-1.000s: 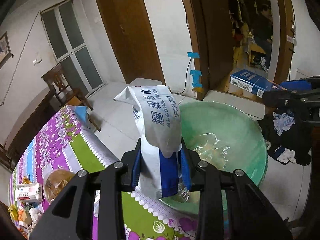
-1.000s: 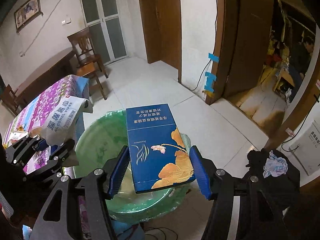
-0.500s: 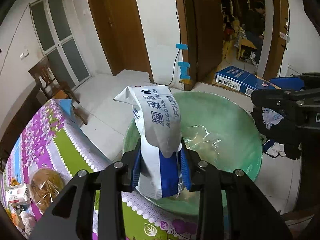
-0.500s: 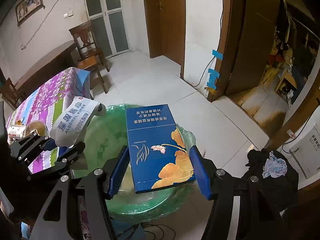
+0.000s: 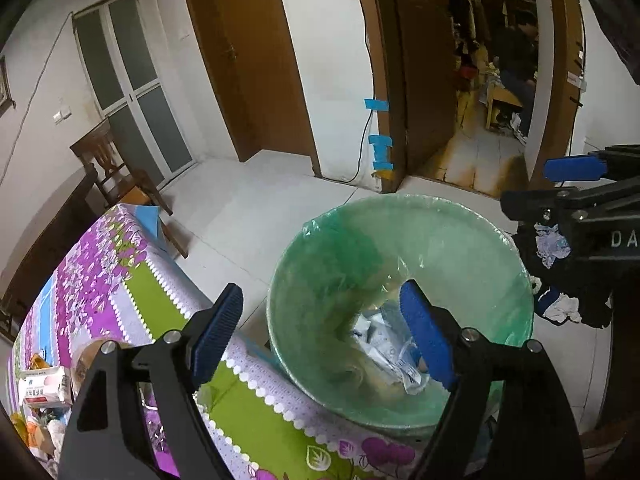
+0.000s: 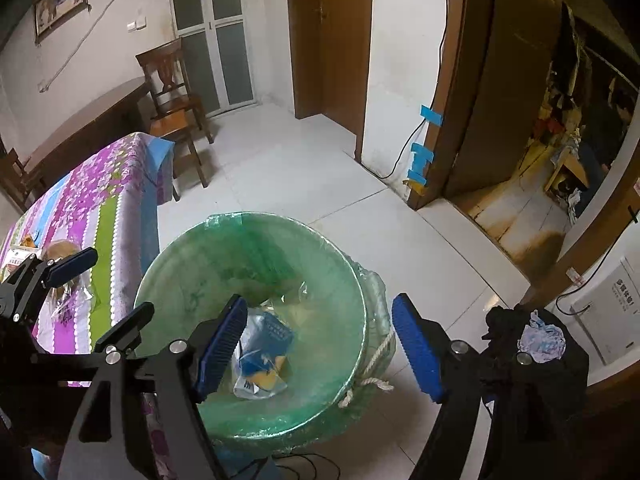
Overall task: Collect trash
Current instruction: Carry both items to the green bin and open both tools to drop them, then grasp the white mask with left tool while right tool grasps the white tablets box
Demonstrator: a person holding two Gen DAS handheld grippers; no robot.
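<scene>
Both grippers hover over the green-lined bin (image 6: pixel 352 280) beside the counter's edge (image 5: pixel 240 344); left gripper (image 5: pixel 324 340) and right gripper (image 6: pixel 320 348) fingers are opening, nothing between them.

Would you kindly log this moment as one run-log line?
left tongs: opening, empty | right tongs: opening, empty | blue box: in green-lined bin | wipes pack: in bin | bin: beside table

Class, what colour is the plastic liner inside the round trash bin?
Translucent green plastic liner; clearest in the right wrist view.
</scene>
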